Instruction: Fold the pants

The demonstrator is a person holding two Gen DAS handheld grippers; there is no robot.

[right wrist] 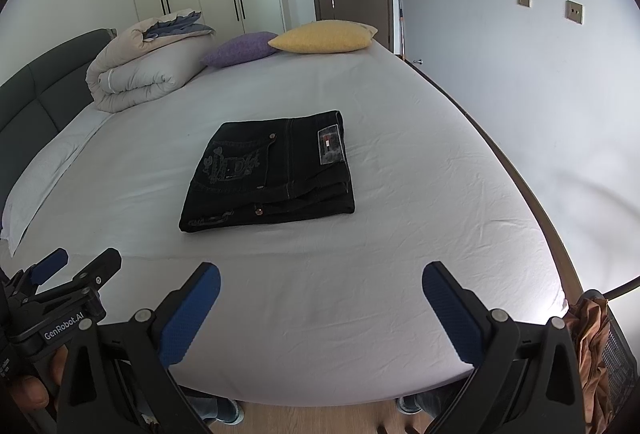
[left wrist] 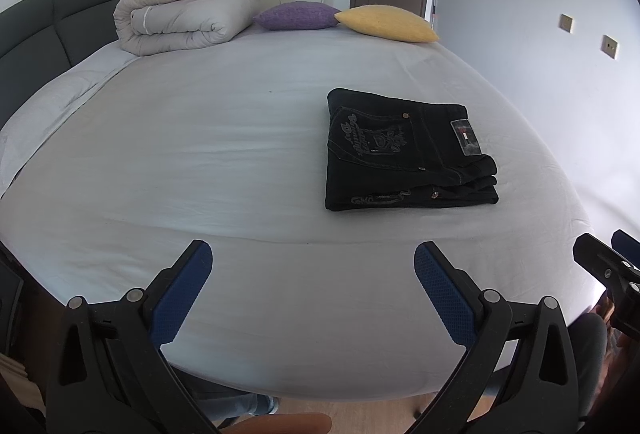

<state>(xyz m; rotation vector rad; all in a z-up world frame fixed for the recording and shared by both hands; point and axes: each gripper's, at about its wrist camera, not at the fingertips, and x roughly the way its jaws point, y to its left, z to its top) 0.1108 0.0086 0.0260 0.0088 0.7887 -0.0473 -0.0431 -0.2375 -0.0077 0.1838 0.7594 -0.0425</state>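
Note:
Black jeans [left wrist: 404, 154] lie folded into a compact stack on the white bed sheet [left wrist: 200, 154], back pocket embroidery and waist label up. They also show in the right wrist view [right wrist: 272, 172]. My left gripper [left wrist: 314, 254] is open and empty, held above the near edge of the bed, to the left of and nearer than the jeans. My right gripper [right wrist: 322, 274] is open and empty, also over the near edge, in front of the jeans. Neither touches the jeans. The right gripper shows at the left view's right edge [left wrist: 612, 258].
A rolled beige duvet [left wrist: 180, 18], a purple pillow [left wrist: 296, 16] and a yellow pillow [left wrist: 388, 24] lie at the far end. A dark headboard [left wrist: 40, 30] runs along the left. The wall [right wrist: 540, 74] is close on the right. A basket with brown cloth [right wrist: 596, 346] stands at bottom right.

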